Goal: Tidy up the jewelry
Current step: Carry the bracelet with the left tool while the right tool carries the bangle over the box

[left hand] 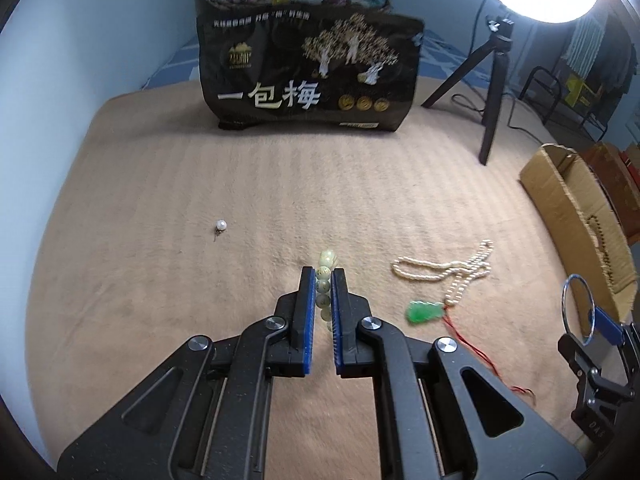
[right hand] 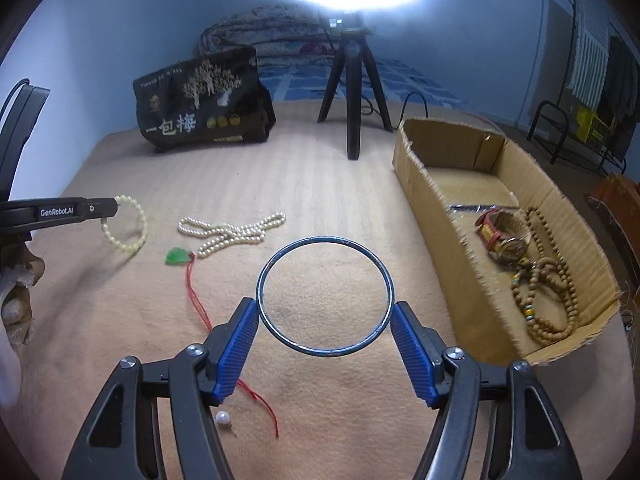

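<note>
Between ribbed blue fingers (right hand: 240,344), thin round metal bangle (right hand: 325,297).

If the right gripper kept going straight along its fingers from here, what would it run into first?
Probably just the tan blanket: the right gripper, clamped on the metal bangle, points at bare fabric between the pearl necklace and the cardboard box.

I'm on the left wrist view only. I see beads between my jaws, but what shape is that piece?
Observer: It's a closed loop, a pale bead bracelet, hanging from the left gripper clear of the blanket.
Operator: The cardboard box sits edge-on for me. Anything inside?
Observer: Yes, the cardboard box holds wooden prayer beads and a red-strapped watch.
Operator: Is the right gripper really gripping that ring?
Observer: The right gripper clamps the metal bangle across its width.
</note>
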